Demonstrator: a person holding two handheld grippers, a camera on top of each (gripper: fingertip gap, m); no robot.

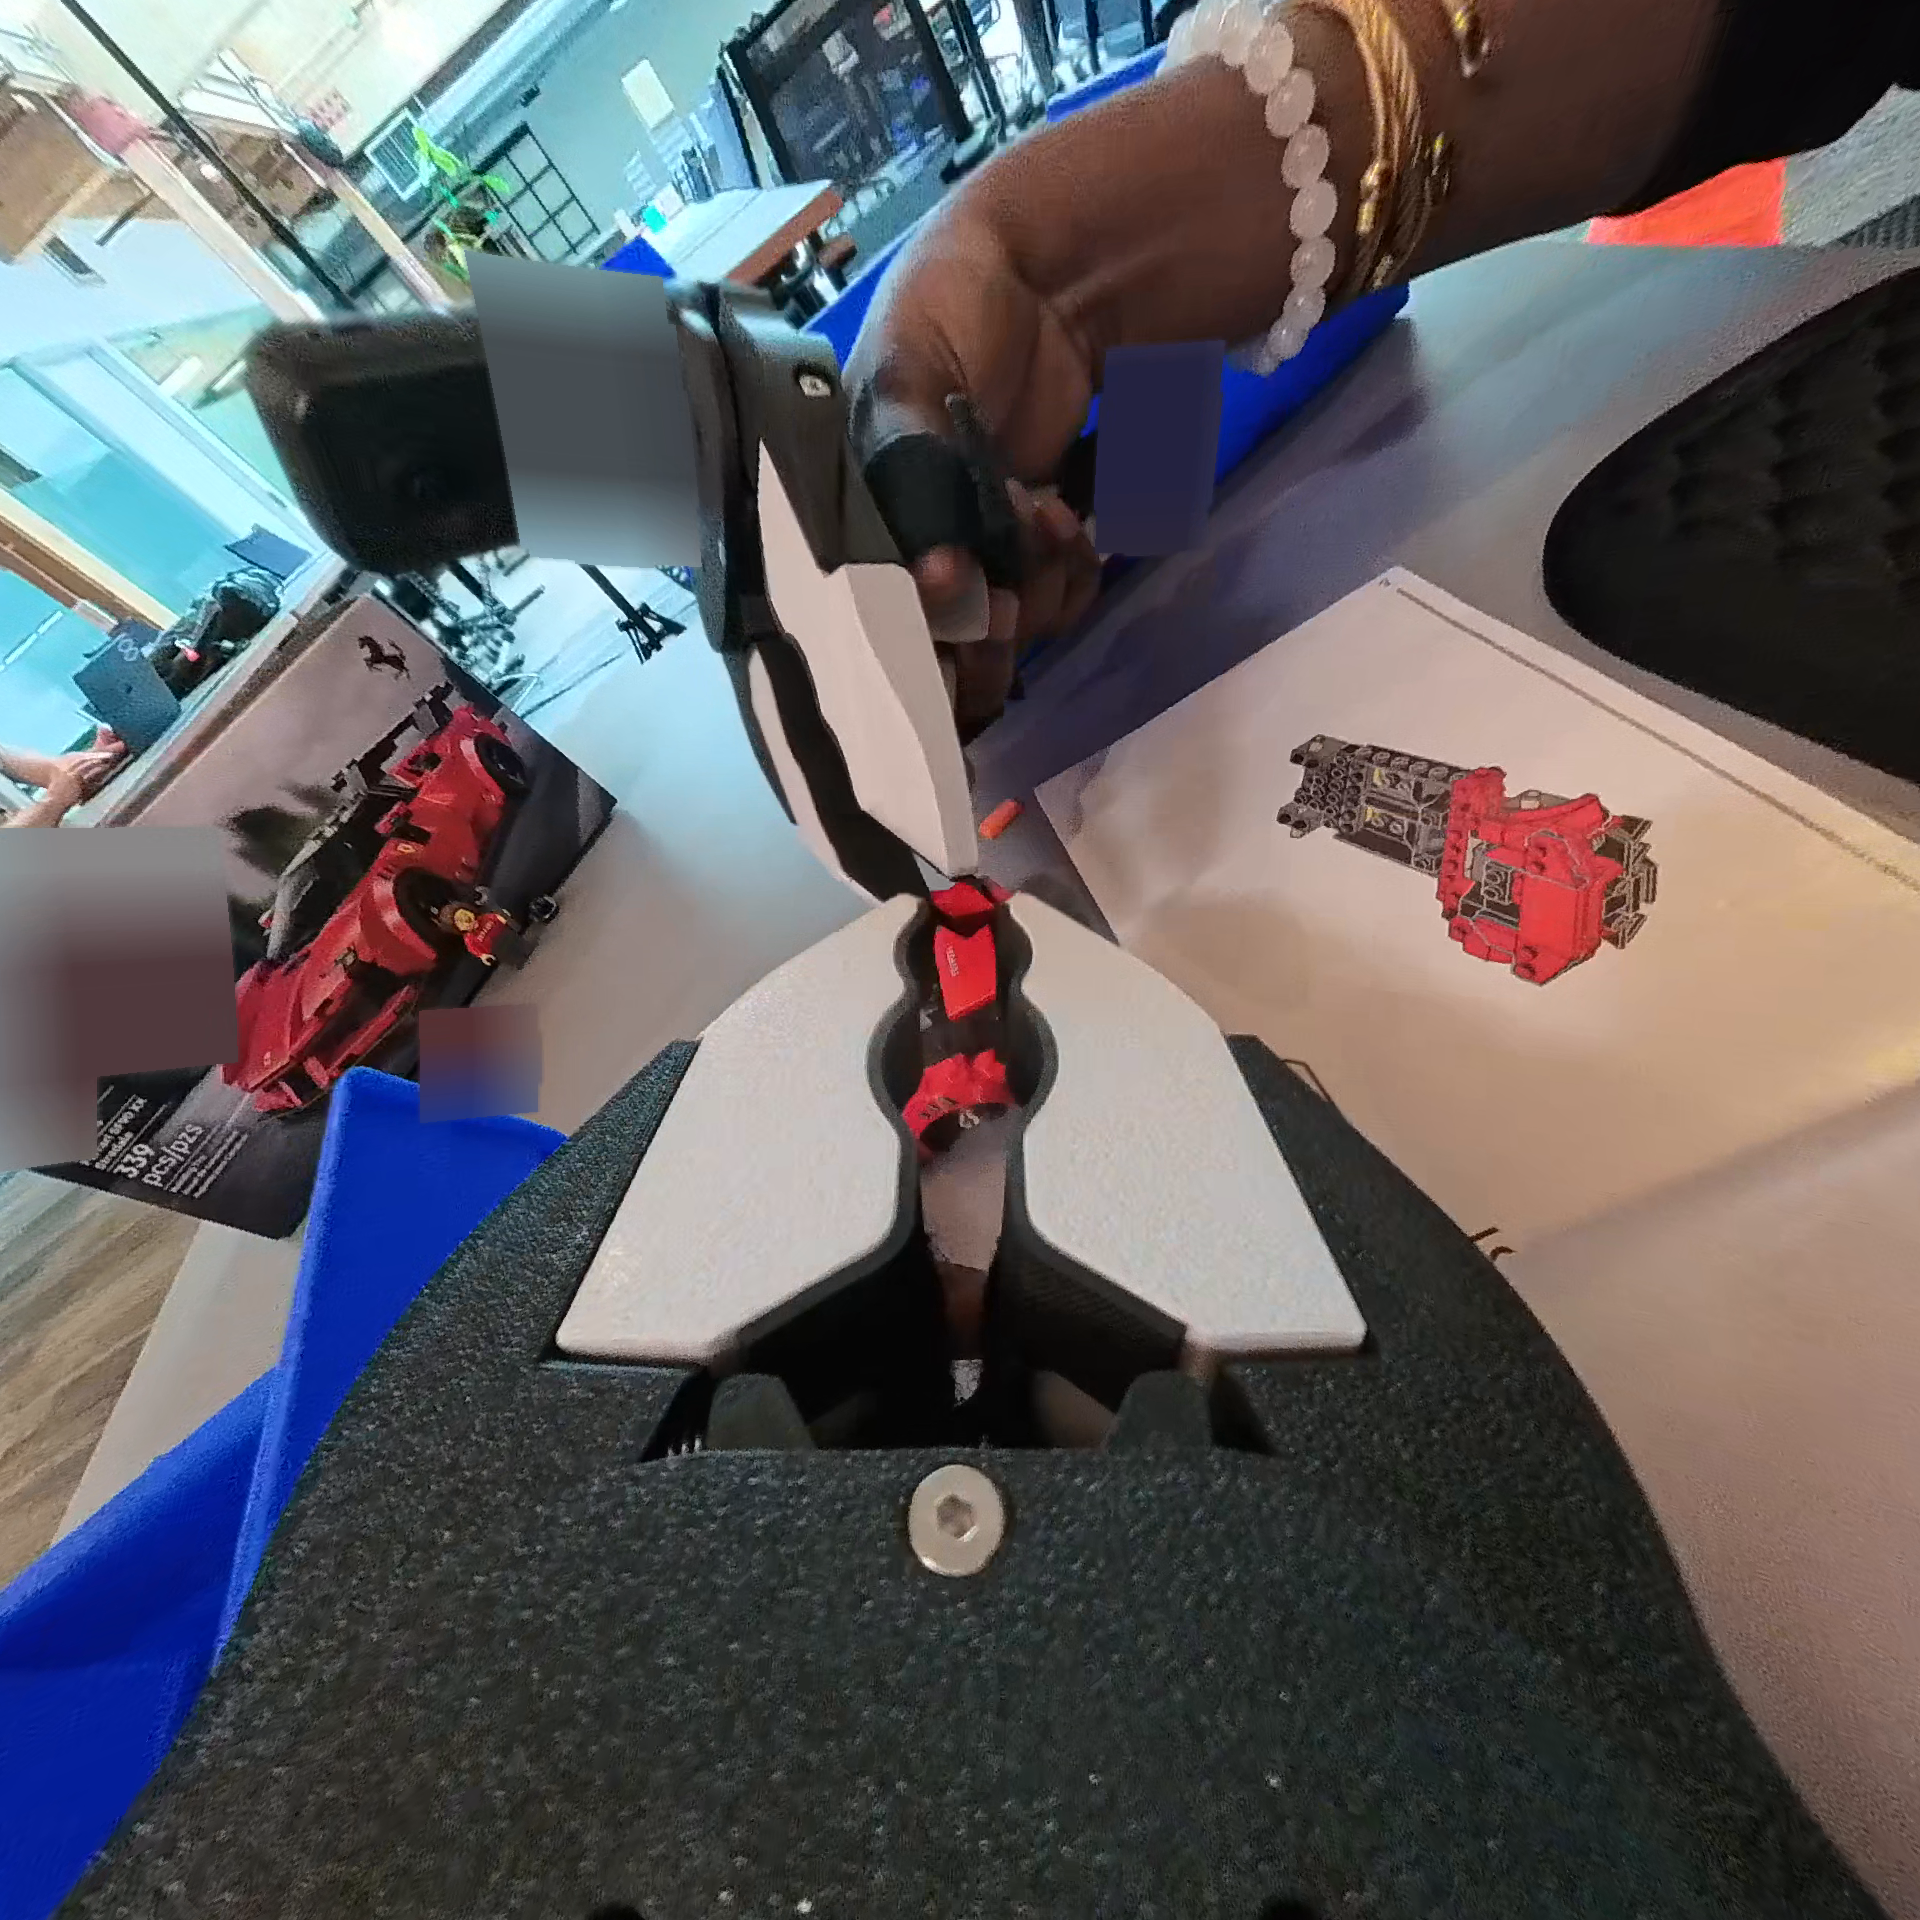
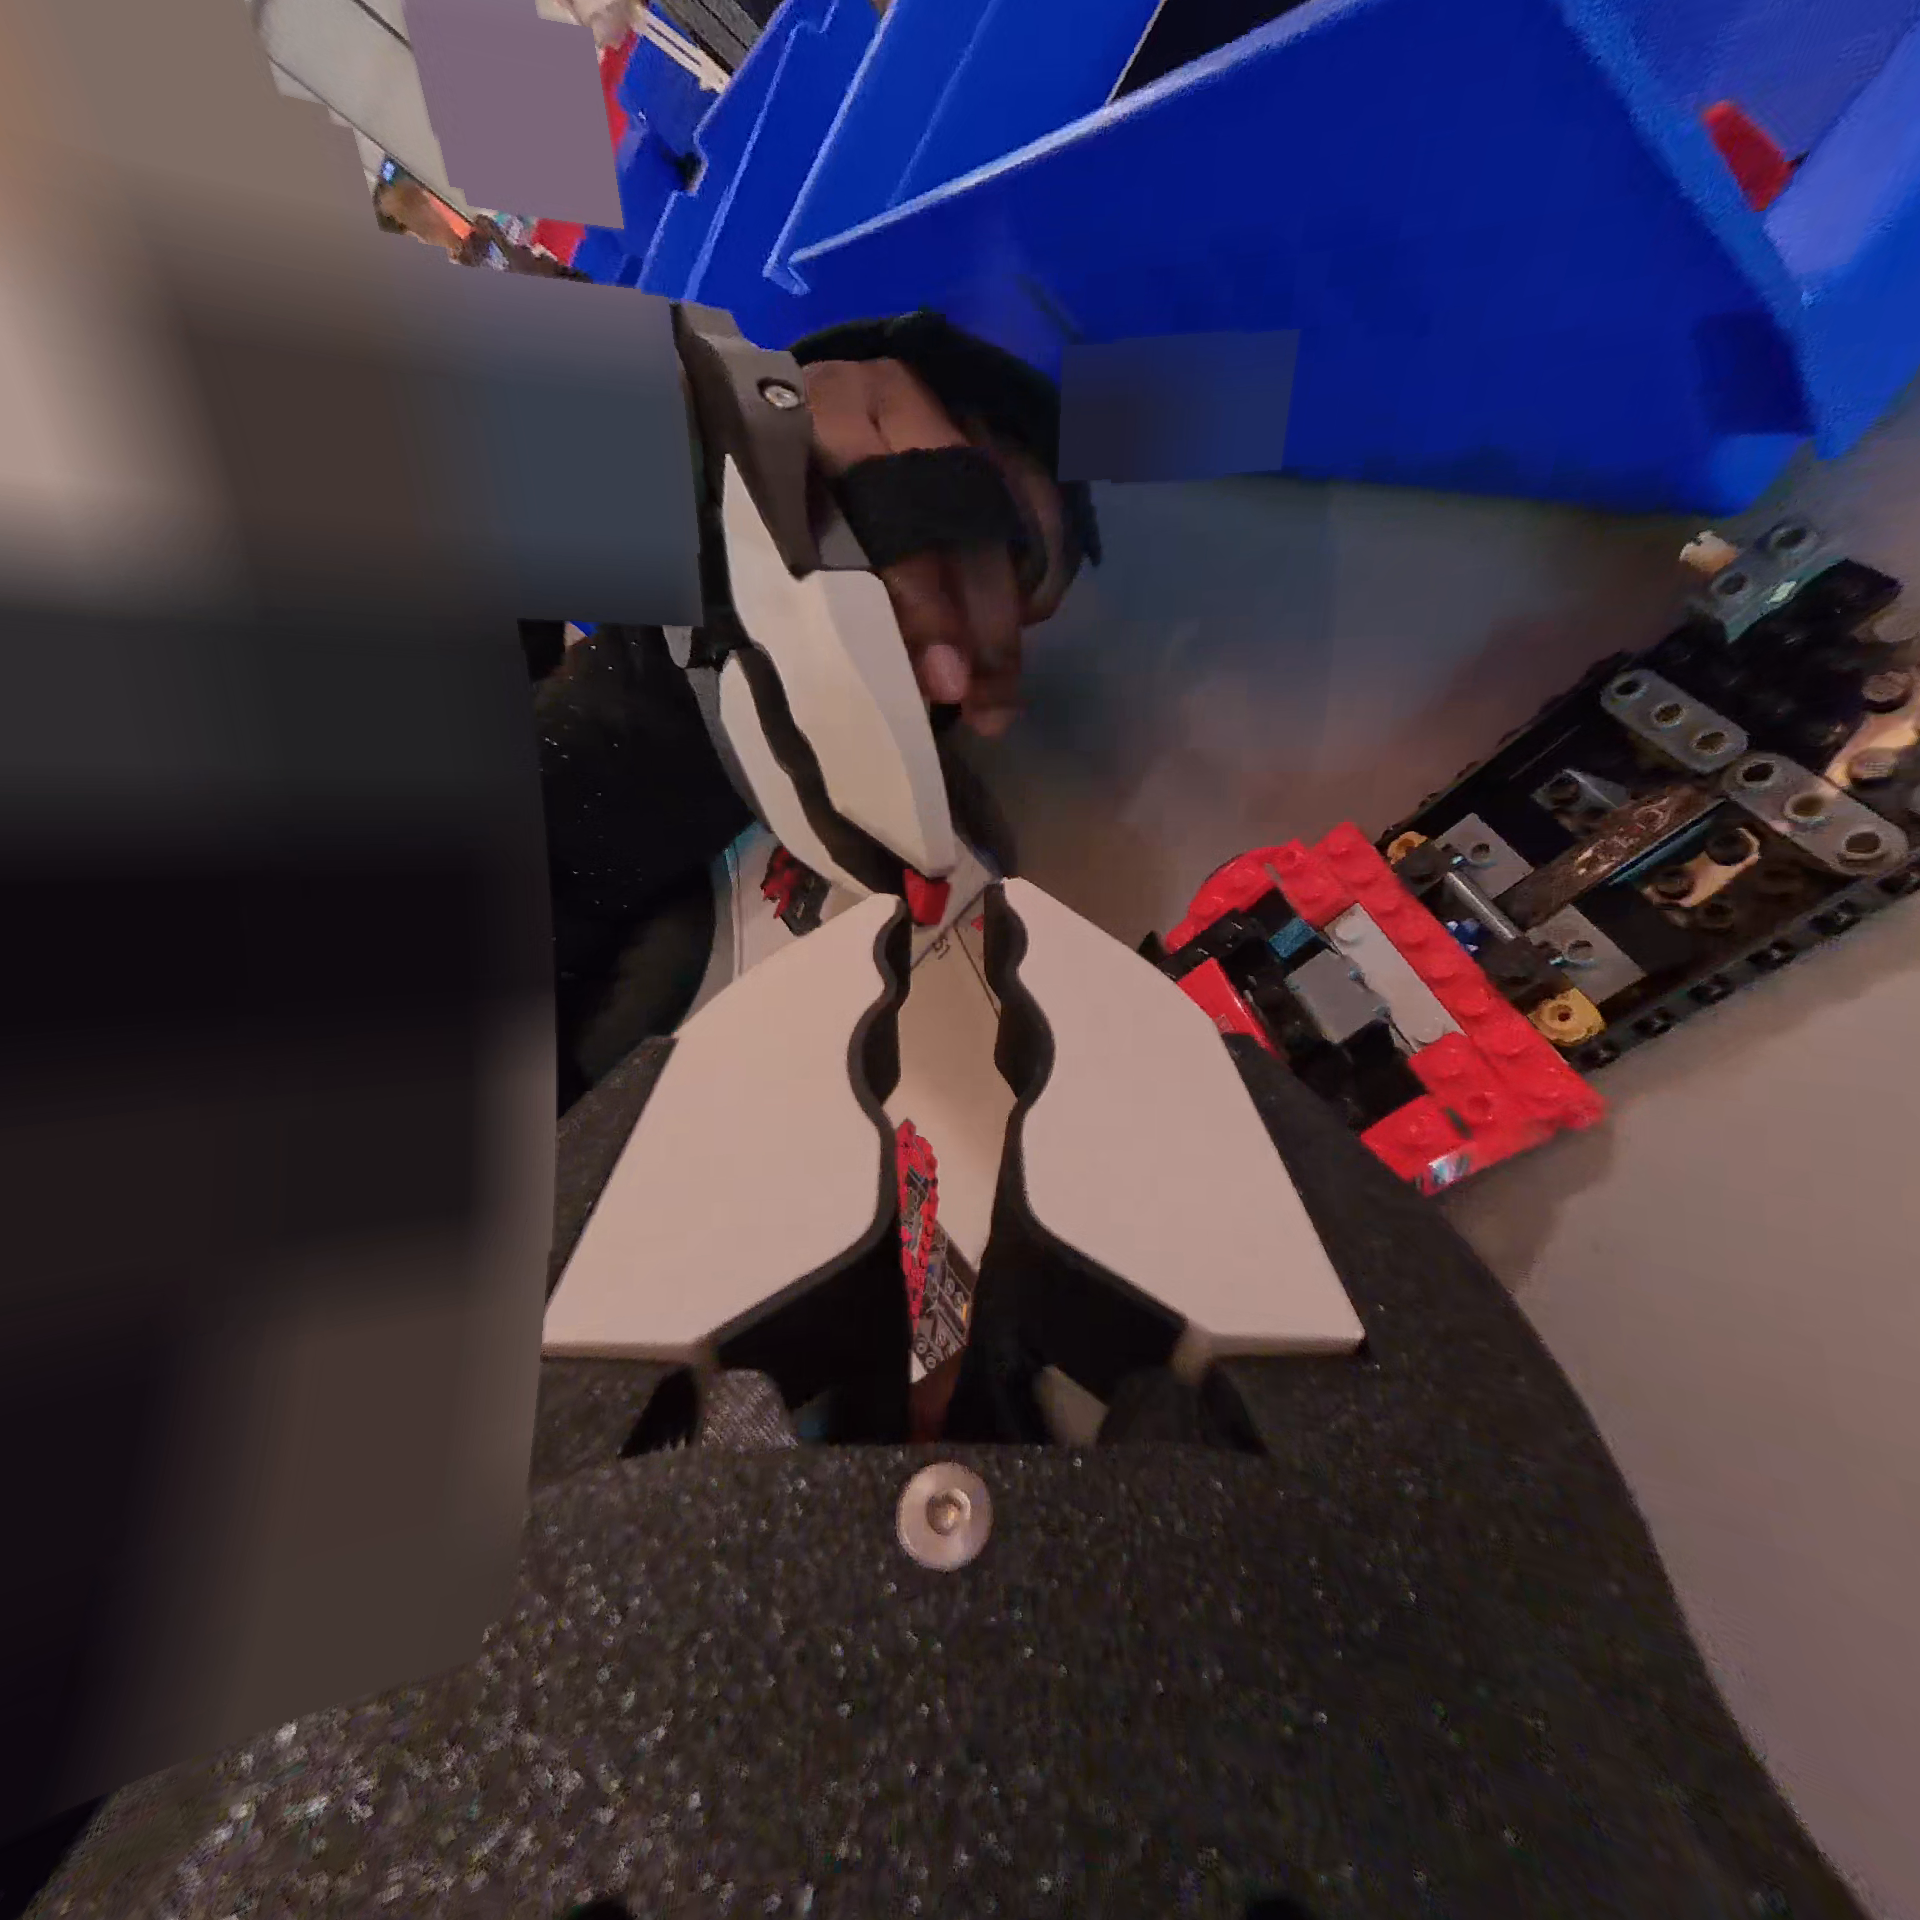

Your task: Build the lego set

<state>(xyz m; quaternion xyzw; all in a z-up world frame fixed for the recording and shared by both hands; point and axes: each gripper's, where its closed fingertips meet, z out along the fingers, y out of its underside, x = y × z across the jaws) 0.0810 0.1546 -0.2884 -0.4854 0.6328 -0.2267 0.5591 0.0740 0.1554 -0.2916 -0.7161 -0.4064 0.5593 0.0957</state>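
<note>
My left gripper [image 1: 968,906] is shut on a small red lego subassembly [image 1: 966,961], which has a curved arch part lower down between the fingers. My right gripper [image 1: 948,871] comes down from above, and its tips meet the top end of the same red piece. In the right wrist view my right gripper [image 2: 943,906] has its jaws narrowly apart around the red piece [image 2: 923,896], with the left gripper's fingers [image 2: 873,727] above it. The partly built black and red car chassis [image 2: 1455,987] lies on the grey table to the right.
An instruction sheet [image 1: 1455,883] with a build picture lies to the right. The set's box [image 1: 395,862] stands to the left. A small orange peg [image 1: 1000,821] lies on the table. Blue bins [image 2: 1351,260] line the back, and black foam [image 1: 1766,520] sits at the far right. The tips of both grippers are at nearly the same place.
</note>
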